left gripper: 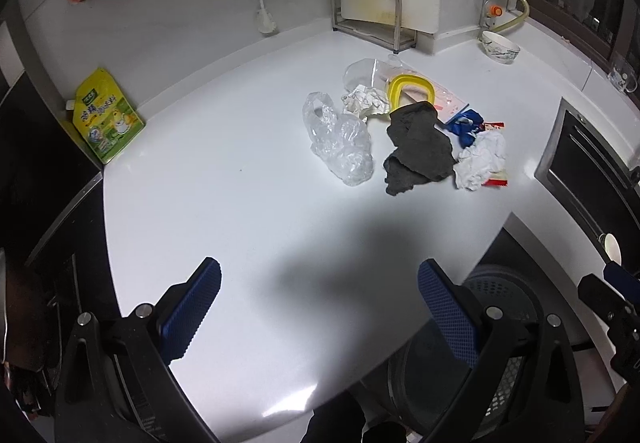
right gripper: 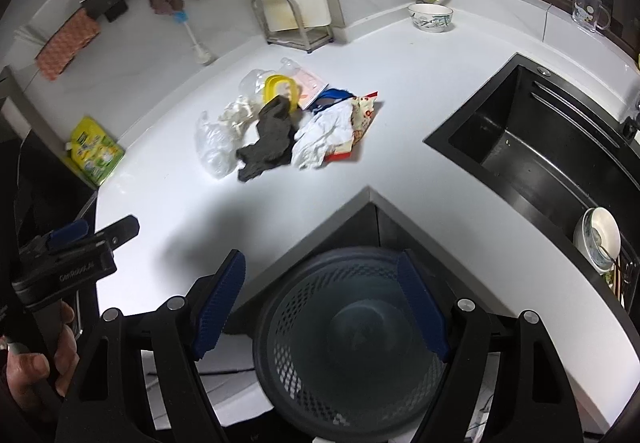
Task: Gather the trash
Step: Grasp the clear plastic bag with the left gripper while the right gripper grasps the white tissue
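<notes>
Trash pile (left gripper: 408,131) mid-surface (left gripper: 240,203), well ahead of both grippers. Left gripper (left gripper: 320,307) nearer, jaws wide, empty. Right gripper (right gripper: 320,303) over bin (right gripper: 352,343), jaws wide, empty.

- Overhead light; white countertop (left gripper: 240,203) bright, with mild glare near its front edge.
- Soft shadows fall on the countertop.
- Strong fisheye bending; corners vignetted black.
- Right view slightly blurred.

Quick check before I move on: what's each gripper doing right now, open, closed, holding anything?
Left gripper: open, empty, above the white counter.
Right gripper: open, empty, above the mesh bin.
</notes>
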The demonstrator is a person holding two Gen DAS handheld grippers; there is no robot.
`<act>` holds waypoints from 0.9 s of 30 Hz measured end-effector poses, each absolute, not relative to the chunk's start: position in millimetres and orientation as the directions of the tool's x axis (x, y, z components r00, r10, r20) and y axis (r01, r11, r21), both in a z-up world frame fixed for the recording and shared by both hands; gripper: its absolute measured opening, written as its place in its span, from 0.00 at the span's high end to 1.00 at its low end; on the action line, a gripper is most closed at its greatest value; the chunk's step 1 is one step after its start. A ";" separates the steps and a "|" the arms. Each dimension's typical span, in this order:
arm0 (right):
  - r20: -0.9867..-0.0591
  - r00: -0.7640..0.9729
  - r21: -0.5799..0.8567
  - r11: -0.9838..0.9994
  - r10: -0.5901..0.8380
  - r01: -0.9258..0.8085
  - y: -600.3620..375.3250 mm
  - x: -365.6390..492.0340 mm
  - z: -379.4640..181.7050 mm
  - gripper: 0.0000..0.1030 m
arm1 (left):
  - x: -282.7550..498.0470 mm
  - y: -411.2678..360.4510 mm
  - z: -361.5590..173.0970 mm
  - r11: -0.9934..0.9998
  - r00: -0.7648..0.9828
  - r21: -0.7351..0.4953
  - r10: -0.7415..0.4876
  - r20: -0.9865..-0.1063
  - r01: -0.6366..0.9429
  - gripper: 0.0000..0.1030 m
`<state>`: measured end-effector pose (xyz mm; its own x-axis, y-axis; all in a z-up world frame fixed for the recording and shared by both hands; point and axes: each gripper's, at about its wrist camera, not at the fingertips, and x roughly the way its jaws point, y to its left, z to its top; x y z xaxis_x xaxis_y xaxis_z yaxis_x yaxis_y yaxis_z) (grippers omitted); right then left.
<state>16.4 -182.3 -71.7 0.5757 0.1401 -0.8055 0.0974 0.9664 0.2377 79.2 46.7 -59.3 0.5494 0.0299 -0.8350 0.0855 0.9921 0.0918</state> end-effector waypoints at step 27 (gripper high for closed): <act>-0.829 0.559 0.120 0.965 -0.031 0.232 -166.3 179.4 -135.9 0.28 | 217.7 55.8 -114.7 0.983 0.533 0.040 -0.064 -0.844 0.180 0.06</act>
<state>179.4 -166.3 -135.9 0.5589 -0.0313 -0.8286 0.2317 0.9654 0.1198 217.7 55.8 -114.7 0.5326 -0.0636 -0.8439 0.1800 0.9829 0.0396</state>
